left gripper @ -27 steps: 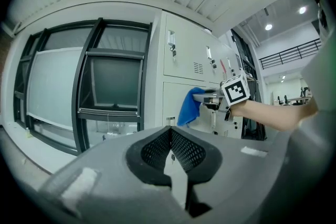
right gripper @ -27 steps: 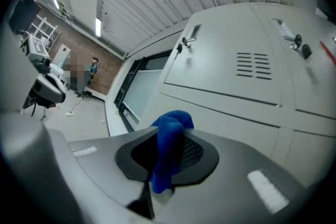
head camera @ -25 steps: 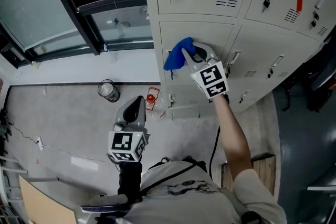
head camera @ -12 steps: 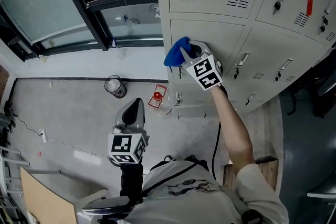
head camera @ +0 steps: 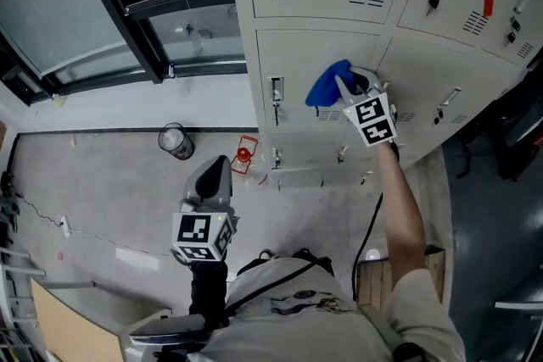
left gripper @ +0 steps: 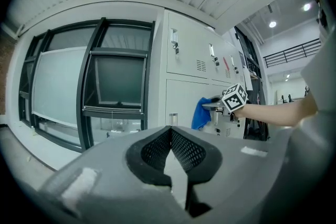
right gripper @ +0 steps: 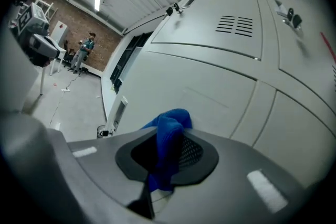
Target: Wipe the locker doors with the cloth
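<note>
A blue cloth (head camera: 327,86) is pressed against a lower door of the beige lockers (head camera: 297,64), near that door's right edge. My right gripper (head camera: 346,86) is shut on the cloth, which bunches between the jaws in the right gripper view (right gripper: 167,136). The locker door (right gripper: 210,97) fills that view just ahead. My left gripper (head camera: 214,179) hangs low over the floor, left of the lockers, jaws closed together with nothing in them (left gripper: 170,140). From the left gripper view, the cloth (left gripper: 201,114) and the right gripper's marker cube (left gripper: 234,98) show at the lockers.
A dark-framed window (head camera: 110,21) runs left of the lockers. A small metal can (head camera: 176,142) and a red object (head camera: 243,155) sit on the floor by the locker base. Door handles and keys (head camera: 275,91) stick out from the locker fronts.
My right gripper has swept the cloth to the right across the lower locker door, from its left edge toward its right side. The left gripper has stayed put.
</note>
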`<state>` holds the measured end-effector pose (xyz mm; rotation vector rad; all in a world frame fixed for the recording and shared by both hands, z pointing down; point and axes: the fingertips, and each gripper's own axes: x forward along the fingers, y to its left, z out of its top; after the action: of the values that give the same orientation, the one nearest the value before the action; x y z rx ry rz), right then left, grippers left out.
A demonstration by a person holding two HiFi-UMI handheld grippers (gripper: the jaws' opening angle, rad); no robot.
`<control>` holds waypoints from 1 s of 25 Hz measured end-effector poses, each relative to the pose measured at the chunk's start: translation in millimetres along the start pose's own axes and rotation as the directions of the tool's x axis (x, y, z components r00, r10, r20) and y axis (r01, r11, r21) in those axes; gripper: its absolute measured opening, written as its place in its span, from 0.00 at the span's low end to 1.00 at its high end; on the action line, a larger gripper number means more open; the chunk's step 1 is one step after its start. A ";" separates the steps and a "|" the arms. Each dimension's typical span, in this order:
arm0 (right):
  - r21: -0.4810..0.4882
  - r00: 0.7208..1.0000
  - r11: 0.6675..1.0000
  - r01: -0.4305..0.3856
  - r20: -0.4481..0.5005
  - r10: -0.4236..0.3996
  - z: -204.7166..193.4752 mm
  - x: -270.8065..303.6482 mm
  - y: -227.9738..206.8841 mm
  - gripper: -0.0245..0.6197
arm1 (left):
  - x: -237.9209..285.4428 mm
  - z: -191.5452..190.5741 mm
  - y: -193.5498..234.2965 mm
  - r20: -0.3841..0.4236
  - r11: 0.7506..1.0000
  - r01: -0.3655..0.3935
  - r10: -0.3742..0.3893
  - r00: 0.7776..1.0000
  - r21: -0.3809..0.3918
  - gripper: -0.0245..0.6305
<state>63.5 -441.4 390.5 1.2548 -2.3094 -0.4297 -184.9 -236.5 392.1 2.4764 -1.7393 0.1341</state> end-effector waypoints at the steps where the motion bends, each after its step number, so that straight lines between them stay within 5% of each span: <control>1: 0.005 1.000 1.000 0.013 -0.009 -0.013 -5.8 -4.1 -7.0 0.11 | 1.8 0.6 -2.4 0.001 1.000 0.006 -0.006 1.000 0.002 0.04; 8: 0.036 0.995 0.996 0.082 -0.051 -0.080 -36.8 -24.7 -40.4 0.11 | 6.6 2.1 -14.1 -0.001 0.999 0.034 -0.034 0.999 0.011 0.04; 13: 0.108 0.994 0.989 0.100 0.032 -0.104 -26.4 -34.9 -35.6 0.11 | 4.7 1.9 -12.9 0.000 1.000 0.026 -0.026 1.000 0.011 0.04; 20: 0.086 0.989 0.993 -0.085 0.127 0.073 22.9 -5.9 63.1 0.11 | 0.2 0.5 -5.2 0.000 1.000 0.002 -0.002 1.000 0.003 0.04; 25: 0.048 0.976 0.980 -0.191 0.113 0.185 29.8 38.4 126.5 0.11 | -10.5 3.4 -2.1 0.007 1.000 -0.018 0.018 1.000 0.005 0.04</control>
<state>-58.8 -405.2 436.2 1.0487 -2.5217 -0.3754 -186.5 -226.5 387.3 2.4686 -1.7669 0.1314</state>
